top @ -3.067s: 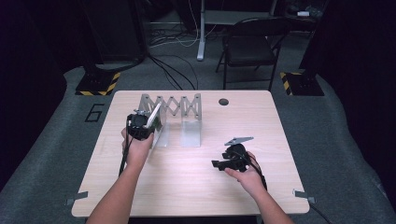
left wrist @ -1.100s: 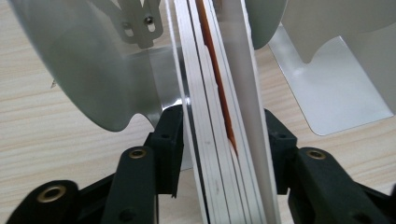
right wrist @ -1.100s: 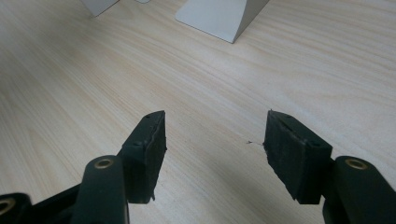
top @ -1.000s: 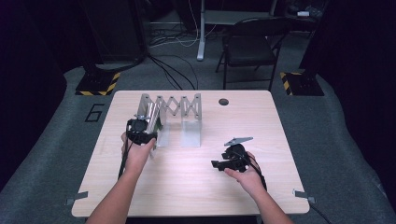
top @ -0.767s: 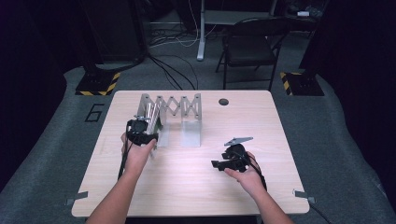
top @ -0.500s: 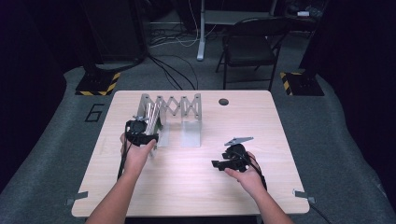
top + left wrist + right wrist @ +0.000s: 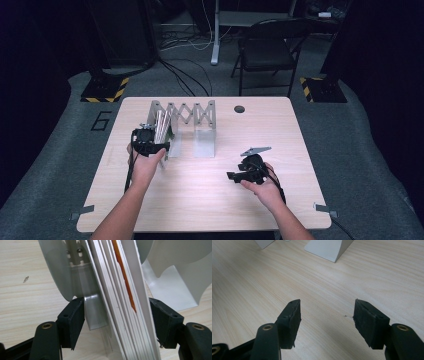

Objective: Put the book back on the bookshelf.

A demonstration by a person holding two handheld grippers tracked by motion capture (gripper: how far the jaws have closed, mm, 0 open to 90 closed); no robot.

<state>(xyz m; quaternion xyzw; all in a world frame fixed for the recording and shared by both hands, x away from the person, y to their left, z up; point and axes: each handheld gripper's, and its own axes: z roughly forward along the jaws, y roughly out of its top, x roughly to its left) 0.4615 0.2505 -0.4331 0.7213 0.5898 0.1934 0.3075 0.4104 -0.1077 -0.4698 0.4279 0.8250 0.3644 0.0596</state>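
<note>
Left gripper (image 7: 116,322) at folding metal rack (image 7: 185,125), back-left of surface (image 7: 200,200); jaws just been opening, straddling the rack's end plates, pads apparently off them. Right gripper (image 7: 325,320) rests near-right, jaws moderately apart, nothing between

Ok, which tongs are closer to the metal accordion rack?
Left. The left tongs straddle the stacked plates at the rack's left end, jaws just opening. The right tongs sit open over bare table, off to the rack's right and nearer the person.
</note>
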